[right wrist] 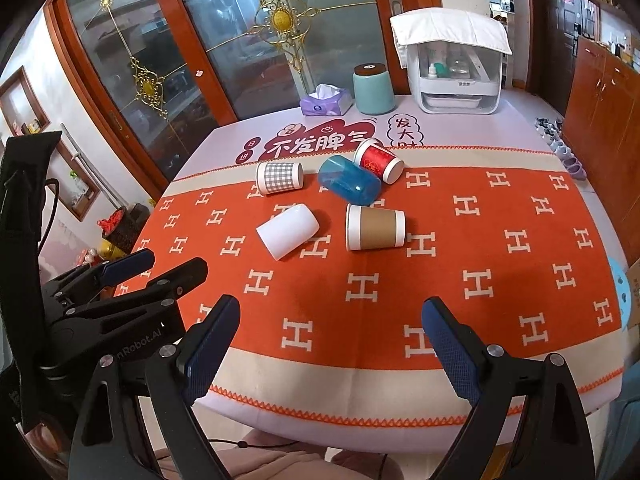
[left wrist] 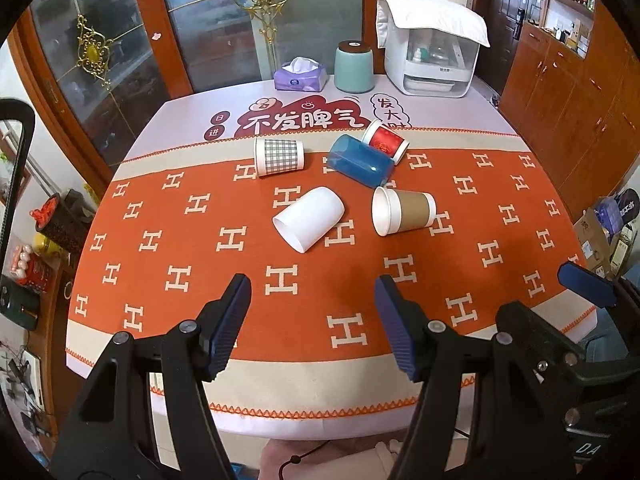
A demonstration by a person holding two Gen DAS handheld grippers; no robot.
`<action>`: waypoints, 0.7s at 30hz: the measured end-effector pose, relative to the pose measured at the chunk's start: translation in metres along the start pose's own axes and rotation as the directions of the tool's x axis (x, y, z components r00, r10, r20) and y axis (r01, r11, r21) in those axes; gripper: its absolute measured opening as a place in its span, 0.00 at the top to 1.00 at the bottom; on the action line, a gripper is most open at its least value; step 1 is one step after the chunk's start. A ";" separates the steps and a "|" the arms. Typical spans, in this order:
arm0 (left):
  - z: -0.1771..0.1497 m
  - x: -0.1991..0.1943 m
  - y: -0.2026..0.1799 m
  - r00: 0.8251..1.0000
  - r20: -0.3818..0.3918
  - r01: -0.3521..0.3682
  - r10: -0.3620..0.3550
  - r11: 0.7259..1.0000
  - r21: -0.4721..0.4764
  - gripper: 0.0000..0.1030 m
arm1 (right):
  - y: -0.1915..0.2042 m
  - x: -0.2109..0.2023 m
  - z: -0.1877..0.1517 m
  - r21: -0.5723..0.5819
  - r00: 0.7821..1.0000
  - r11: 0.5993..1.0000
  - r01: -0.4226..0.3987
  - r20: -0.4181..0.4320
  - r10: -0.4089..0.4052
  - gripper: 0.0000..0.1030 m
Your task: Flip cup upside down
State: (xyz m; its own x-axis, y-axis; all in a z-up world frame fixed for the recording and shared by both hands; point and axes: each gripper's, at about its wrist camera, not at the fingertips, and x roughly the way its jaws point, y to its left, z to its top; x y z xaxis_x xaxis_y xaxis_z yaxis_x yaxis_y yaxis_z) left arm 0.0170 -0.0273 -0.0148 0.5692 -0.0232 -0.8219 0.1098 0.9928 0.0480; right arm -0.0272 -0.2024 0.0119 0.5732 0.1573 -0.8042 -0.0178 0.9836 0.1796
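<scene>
We hold the left tool (left wrist: 312, 320) and right tool (right wrist: 332, 344) wide apart and empty above the desk's (right wrist: 500, 376) near edge. The nearest white cup (left wrist: 309, 218) lies sideways mid-desk; probably light and crushable, so we'd pinch its wall gently.

Five cups lie on the table: one checked (left wrist: 279, 156), one blue (left wrist: 360, 161), one red (left wrist: 385, 141), one white (left wrist: 309, 218), one brown-sleeved (left wrist: 403, 211).

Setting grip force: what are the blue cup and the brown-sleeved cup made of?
Blue cup: likely plastic; translucent and glossy, with a bright highlight. Brown-sleeved cup: likely paper; matte white wall with a rolled rim, and a dull kraft-coloured band that looks like cardboard.
</scene>
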 end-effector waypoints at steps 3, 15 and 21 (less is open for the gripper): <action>0.000 0.000 0.000 1.000 -0.001 0.002 -0.002 1.000 -0.002 0.40 | 0.002 0.003 -0.002 -0.002 1.000 1.000 -0.003 -0.004 0.003 0.10; -0.004 0.001 0.004 1.000 -0.005 -0.001 0.001 1.000 0.000 0.40 | 0.006 0.010 -0.005 -0.003 1.000 1.000 -0.016 -0.015 0.016 0.10; -0.006 -0.002 0.007 1.000 -0.010 -0.007 0.007 1.000 0.000 0.40 | 0.008 0.012 -0.007 -0.001 1.000 1.000 -0.018 -0.019 0.018 0.10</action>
State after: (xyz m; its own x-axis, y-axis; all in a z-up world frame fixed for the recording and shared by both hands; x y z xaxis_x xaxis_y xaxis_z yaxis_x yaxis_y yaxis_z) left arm 0.0120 -0.0199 -0.0164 0.5619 -0.0155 -0.8271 0.1058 0.9930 0.0532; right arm -0.0259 -0.1925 0.0001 0.5575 0.1761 -0.8112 -0.0287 0.9807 0.1932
